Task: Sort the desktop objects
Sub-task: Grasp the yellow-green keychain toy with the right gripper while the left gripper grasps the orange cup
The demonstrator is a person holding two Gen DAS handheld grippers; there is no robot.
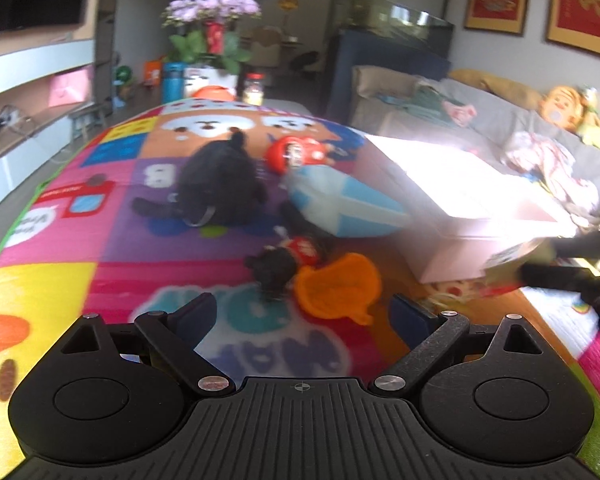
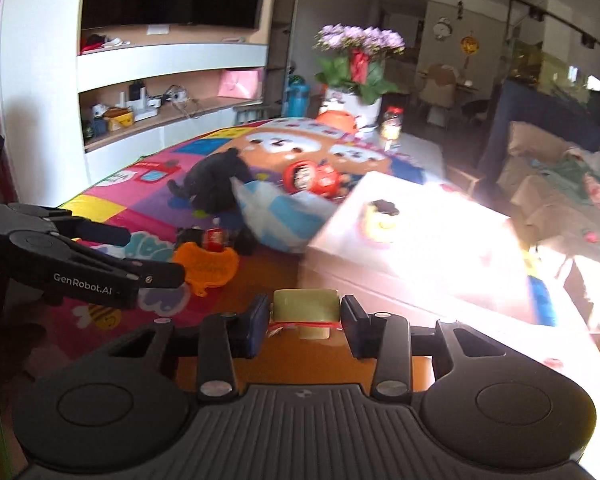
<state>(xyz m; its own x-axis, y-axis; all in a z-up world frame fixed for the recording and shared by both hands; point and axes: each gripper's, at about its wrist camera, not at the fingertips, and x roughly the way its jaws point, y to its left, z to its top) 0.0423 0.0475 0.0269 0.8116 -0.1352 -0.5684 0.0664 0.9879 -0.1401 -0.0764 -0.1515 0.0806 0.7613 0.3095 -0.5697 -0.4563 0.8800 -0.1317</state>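
Note:
My right gripper is shut on a pale green block with a red band, held above the floor near the corner of a white storage box. A yellow toy with a dark lid lies in that box. My left gripper is open and empty above the play mat, just short of a small black plush in red and an orange flat toy. The left gripper also shows in the right wrist view. The white box shows overexposed in the left wrist view.
On the colourful play mat lie a large black plush, a red round toy and a blue-and-white cushion. A flower pot stands at the mat's far end. A sofa with toys is on the right.

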